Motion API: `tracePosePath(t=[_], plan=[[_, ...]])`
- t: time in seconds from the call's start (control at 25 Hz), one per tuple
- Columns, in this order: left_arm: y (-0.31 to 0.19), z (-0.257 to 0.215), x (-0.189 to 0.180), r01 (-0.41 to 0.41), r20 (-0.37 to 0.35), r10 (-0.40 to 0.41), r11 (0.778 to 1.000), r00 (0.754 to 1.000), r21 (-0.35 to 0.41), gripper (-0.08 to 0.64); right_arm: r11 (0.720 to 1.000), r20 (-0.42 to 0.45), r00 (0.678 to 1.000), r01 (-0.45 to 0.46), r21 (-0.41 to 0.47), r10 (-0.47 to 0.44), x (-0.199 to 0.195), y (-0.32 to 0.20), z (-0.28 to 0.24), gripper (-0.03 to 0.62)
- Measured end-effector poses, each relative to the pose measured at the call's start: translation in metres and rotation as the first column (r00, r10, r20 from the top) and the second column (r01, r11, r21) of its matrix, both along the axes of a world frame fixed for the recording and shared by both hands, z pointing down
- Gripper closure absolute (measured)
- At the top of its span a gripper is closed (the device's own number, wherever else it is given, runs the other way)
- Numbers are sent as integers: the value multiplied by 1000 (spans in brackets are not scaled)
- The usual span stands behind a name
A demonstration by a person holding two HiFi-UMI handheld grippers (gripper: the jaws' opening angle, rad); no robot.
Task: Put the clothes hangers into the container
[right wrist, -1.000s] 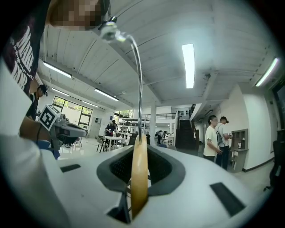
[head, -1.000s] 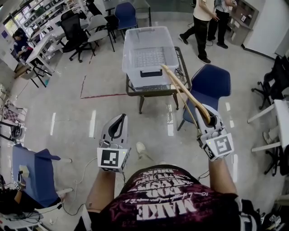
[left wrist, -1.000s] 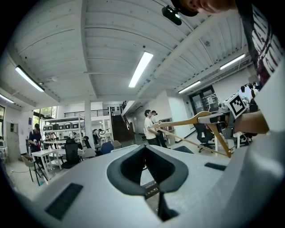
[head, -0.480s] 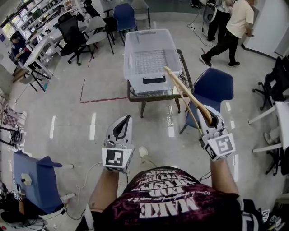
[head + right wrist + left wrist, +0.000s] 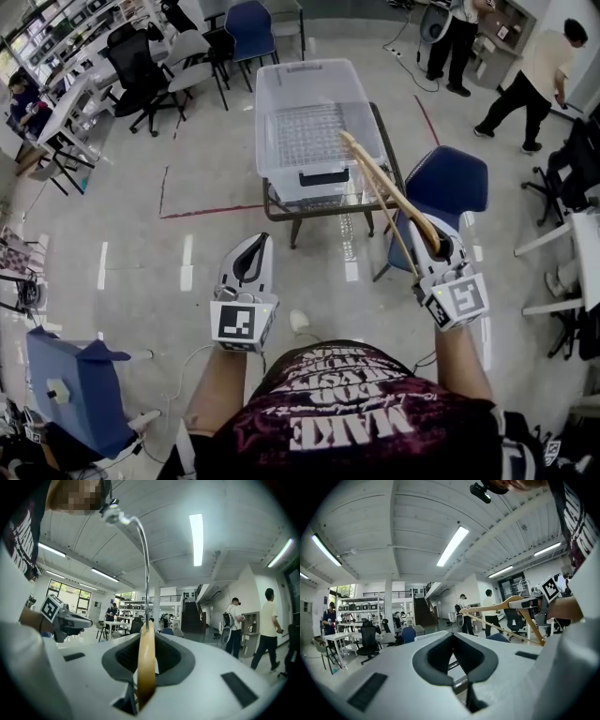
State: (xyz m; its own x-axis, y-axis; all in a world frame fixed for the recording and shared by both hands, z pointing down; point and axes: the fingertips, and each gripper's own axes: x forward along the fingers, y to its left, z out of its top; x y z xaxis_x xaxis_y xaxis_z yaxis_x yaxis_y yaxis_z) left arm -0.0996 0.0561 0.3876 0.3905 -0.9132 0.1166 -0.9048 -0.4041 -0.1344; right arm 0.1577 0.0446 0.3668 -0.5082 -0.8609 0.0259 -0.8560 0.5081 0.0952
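Note:
A clear plastic container (image 5: pixel 309 103) stands on a small glass-topped table (image 5: pixel 330 201) ahead of me, with nothing visible inside it. My right gripper (image 5: pixel 434 246) is shut on the middle of a wooden clothes hanger (image 5: pixel 380 183), whose arm reaches up over the container's near right corner. In the right gripper view the hanger's wooden body (image 5: pixel 146 660) sits between the pads and its metal hook (image 5: pixel 143 550) curves upward. My left gripper (image 5: pixel 251 247) is shut and holds nothing; its jaws (image 5: pixel 452 637) meet. The hanger (image 5: pixel 497 607) shows at the right of the left gripper view.
A blue chair (image 5: pixel 443 186) stands right of the table. Another blue chair (image 5: pixel 75 384) is at the lower left. Office chairs and desks (image 5: pixel 141 56) fill the back left. Two people (image 5: pixel 530 75) are at the back right. A red tape line (image 5: pixel 197 211) marks the floor.
The container and table have drawn slightly nearer in the view. The people at the back have walked to the right. Both grippers keep their hold and place.

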Motion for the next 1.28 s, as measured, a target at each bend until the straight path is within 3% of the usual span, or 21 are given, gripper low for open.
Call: tracePosePath(t=[0.28,0.8,1.08,1.28], plan=[[-34,2,-13,-48,-23,48,999,999,17,555,1000,2,1000,-4,-2,4,-26,-32,-5,531],[-92,5,-79,-37,-34,38,999,999,15,555,1000,9,1000,-21,23,21,-82,-93,-15,532],[-117,11,-89,-100,-33,101,995,994,14,555,997,17,998,-64,35,63,-102,-113,-15,531],[-129,19,-79,-131,-49,130,991,990,-9,555,996,8,996,-91,19,91,-94,-113,-10,531]])
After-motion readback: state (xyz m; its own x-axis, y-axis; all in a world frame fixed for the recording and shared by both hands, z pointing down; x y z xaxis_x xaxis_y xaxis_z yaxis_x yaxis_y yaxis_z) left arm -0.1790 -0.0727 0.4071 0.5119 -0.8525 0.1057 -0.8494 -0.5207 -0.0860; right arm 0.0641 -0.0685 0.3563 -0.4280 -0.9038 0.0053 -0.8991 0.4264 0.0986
